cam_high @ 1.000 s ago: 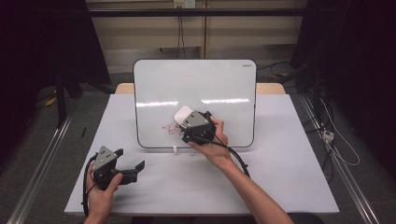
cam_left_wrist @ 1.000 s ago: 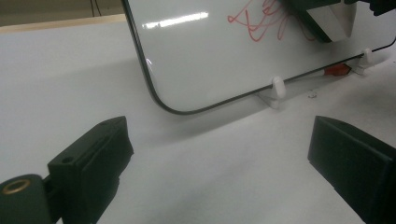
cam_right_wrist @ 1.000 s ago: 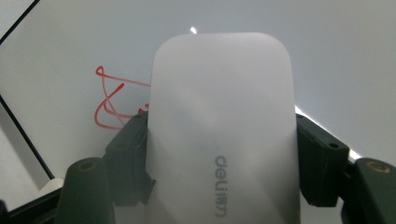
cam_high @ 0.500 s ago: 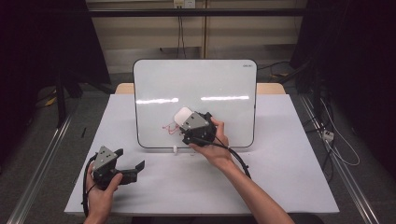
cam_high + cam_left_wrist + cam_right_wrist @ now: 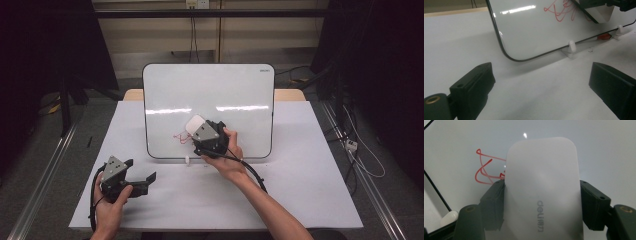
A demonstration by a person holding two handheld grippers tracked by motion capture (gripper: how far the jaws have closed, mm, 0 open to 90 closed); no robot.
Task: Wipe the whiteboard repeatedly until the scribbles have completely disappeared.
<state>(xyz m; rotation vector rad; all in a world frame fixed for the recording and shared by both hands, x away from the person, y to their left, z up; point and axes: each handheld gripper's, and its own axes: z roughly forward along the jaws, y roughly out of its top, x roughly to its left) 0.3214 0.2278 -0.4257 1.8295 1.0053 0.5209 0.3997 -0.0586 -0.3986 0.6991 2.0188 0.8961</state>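
Propping the whiteboard (image 5: 210, 100) upright on small white feet at the table's (image 5: 310, 200) far middle leaves its face open to wiping, and the white eraser (image 5: 544, 195) is pressed flat against it beside the red scribble (image 5: 485, 171). The right gripper (image 5: 200, 131) is clamped on the eraser's two sides. The left gripper (image 5: 544, 85), parked at near left, is held wide and empty.

Lab or recording studio, not home. Black curtains (image 5: 45, 75) hang on both sides. White table (image 5: 310, 200) stands alone on grey carpet floor. Metal rails (image 5: 42, 190) run along floor left and right. Loose cables (image 5: 357, 155) trail on floor at right. Wall sockets (image 5: 196, 4) with cords on bare beige back wall.
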